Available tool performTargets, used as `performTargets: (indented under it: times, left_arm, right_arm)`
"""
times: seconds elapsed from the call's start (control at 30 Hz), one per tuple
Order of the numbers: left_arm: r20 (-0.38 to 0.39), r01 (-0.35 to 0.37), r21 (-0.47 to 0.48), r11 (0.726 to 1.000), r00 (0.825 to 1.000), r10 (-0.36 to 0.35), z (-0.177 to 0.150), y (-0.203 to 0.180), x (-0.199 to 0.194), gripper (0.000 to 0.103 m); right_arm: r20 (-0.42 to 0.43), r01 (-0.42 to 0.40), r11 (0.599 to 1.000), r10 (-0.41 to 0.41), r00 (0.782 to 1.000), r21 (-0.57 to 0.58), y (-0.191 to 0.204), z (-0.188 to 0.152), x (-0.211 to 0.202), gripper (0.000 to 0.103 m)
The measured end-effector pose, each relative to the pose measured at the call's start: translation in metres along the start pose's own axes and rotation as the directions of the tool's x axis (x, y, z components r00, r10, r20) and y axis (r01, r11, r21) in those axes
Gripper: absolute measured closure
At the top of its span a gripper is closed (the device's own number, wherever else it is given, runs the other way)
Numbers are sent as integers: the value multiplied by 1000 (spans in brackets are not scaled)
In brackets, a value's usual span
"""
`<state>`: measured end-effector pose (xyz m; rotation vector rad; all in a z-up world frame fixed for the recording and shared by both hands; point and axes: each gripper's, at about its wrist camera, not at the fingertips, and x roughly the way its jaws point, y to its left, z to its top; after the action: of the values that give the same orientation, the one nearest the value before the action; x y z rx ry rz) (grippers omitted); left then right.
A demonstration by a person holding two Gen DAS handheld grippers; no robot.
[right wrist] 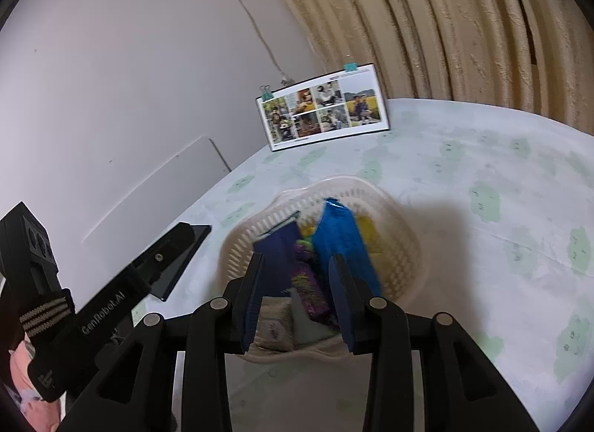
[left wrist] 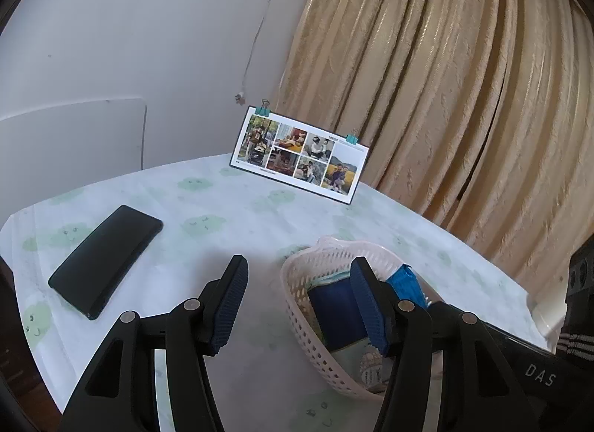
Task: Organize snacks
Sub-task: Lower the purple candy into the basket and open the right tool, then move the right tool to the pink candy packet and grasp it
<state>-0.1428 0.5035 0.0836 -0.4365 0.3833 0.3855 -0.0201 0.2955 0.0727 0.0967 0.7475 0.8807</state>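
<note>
Blue ribbed pads line my left gripper (left wrist: 299, 296), whose fingers stand wide apart and empty above the tablecloth (left wrist: 230, 209), just left of the white basket (left wrist: 297, 294). My right gripper (right wrist: 297, 294) hangs over that basket (right wrist: 404, 246), fingers parted and holding nothing. Inside I see a bright blue packet (right wrist: 341, 235), a dark blue packet (right wrist: 280, 246) and a purple wrapper (right wrist: 310, 283). A black phone (left wrist: 105, 259) lies further left; a photo calendar (left wrist: 299, 157) stands at the far edge.
</note>
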Motion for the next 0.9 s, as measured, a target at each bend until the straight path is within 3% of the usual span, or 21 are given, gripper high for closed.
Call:
performTargets:
  times: [0.4,0.9]
  left_arm:
    - [-18,32,43,999,999,-31,-7,-19,0,45]
    - [-44,95,120,988,995,-91,-18,-63,-4,40]
  right_arm:
    - [36,82,995,-84,996,52,-38,-17,-28,69]
    - [44,227,964,-235,971,142,-99,-44,-74,69]
